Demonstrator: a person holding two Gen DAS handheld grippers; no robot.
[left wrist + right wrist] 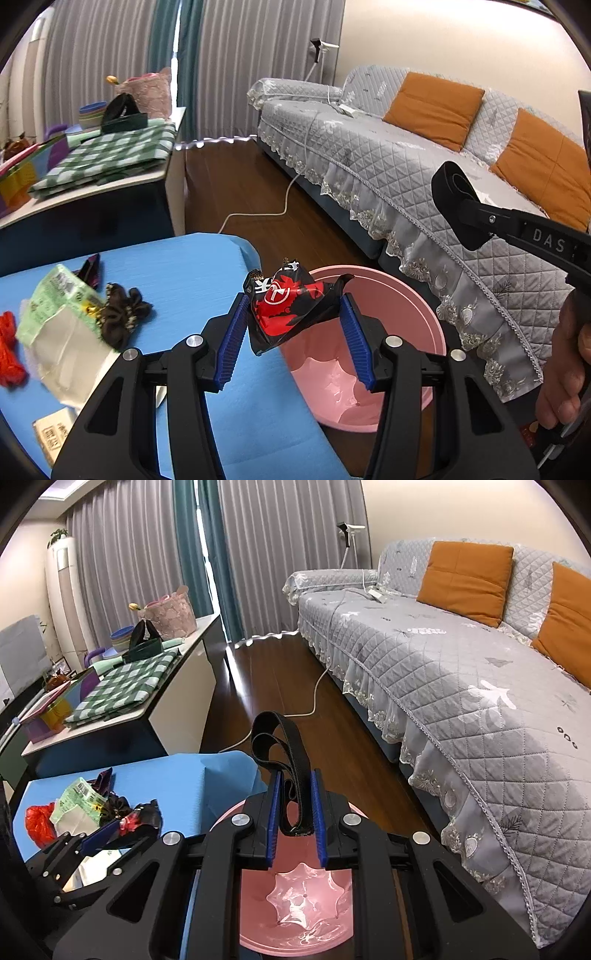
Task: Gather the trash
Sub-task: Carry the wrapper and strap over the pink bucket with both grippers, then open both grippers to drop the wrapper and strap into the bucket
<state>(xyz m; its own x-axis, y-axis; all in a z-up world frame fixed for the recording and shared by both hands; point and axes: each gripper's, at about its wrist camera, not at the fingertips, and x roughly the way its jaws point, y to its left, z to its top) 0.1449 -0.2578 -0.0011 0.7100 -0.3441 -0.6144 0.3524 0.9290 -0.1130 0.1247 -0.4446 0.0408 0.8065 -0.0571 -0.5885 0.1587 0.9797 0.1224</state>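
Observation:
My left gripper [293, 341] is shut on a red and black snack wrapper [291, 306], held at the blue table's right edge [207, 258], partly over the pink bin [413, 317]. My right gripper [295, 821] is shut on a black strap [284, 738] and holds it above the pink bin [295, 904]; the strap also shows in the left wrist view [454, 192]. On the table lie a green and white packet [59, 314], a dark brown crumpled piece [122, 314], red trash [9, 350] and a dark wrapper [90, 269].
A grey sofa [461, 672] with orange cushions stands at the right. A white cabinet [155, 701] with a green checked cloth and clutter stands at the left. A white cable [314, 698] runs over the wooden floor between them.

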